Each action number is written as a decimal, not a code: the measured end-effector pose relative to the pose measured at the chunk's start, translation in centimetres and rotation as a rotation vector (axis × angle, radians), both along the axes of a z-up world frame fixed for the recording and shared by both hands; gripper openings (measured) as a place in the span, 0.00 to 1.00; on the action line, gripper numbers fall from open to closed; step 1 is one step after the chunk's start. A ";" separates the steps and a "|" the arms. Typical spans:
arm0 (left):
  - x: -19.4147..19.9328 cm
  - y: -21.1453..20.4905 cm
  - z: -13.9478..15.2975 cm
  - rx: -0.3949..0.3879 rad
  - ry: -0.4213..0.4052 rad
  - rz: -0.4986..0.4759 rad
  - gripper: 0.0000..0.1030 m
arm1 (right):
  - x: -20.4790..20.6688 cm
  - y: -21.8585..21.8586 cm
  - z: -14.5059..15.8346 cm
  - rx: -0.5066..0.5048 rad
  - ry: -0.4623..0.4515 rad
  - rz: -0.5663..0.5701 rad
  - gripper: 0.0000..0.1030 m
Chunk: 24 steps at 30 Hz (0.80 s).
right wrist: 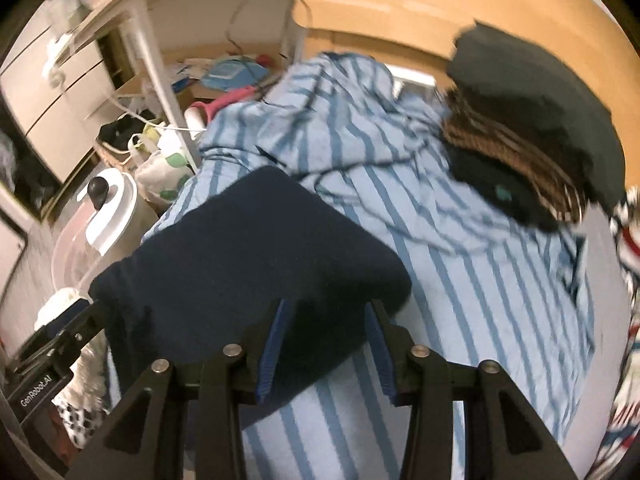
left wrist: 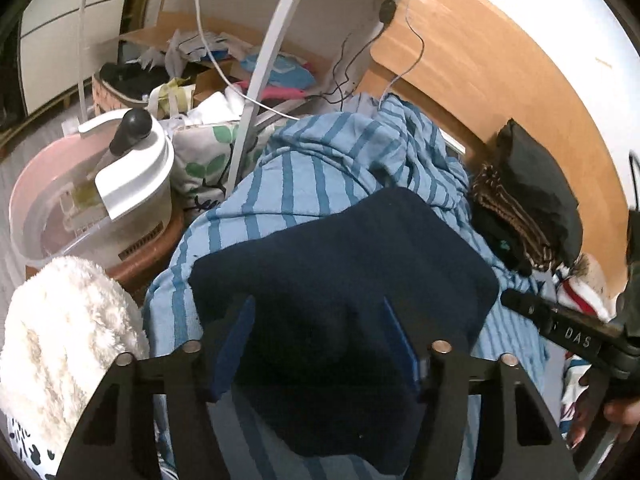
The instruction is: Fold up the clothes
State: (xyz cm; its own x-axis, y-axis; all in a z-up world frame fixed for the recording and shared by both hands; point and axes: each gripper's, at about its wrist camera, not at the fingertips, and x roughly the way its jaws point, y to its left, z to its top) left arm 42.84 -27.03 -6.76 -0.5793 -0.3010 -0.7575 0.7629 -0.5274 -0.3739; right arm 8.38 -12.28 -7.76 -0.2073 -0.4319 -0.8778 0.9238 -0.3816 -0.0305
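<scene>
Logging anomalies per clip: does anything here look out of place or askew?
Mostly clutter. The navy garment lies folded on a rumpled blue striped sheet, between the fingers of both the left gripper and the right gripper. A dark heap of clothes slumps against the wooden headboard. Nothing looks spilled or damaged.

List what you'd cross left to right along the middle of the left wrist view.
White fluffy towel → white lidded tub → navy garment on the blue striped cloth → dark clothes pile → right gripper.
</scene>
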 end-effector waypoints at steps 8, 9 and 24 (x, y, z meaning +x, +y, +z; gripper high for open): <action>-1.1 -1.5 -2.3 0.058 -0.044 0.017 0.30 | 0.4 -2.4 -1.6 0.002 0.014 0.063 0.44; -1.0 -1.9 -2.6 0.073 -0.041 0.028 0.28 | 0.3 -2.6 -1.8 0.000 0.005 0.062 0.44; -1.5 -3.1 -4.6 0.079 -0.043 0.061 0.27 | 0.0 -9.1 -4.0 0.013 0.054 0.170 0.44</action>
State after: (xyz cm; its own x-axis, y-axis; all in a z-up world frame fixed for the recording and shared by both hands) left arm 41.32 -30.16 -11.39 -0.5279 -0.2731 -0.8042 0.8092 -0.4492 -0.3786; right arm 8.36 -21.38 -11.74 -0.1790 -0.4536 -0.8731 0.9719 -0.2195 -0.0852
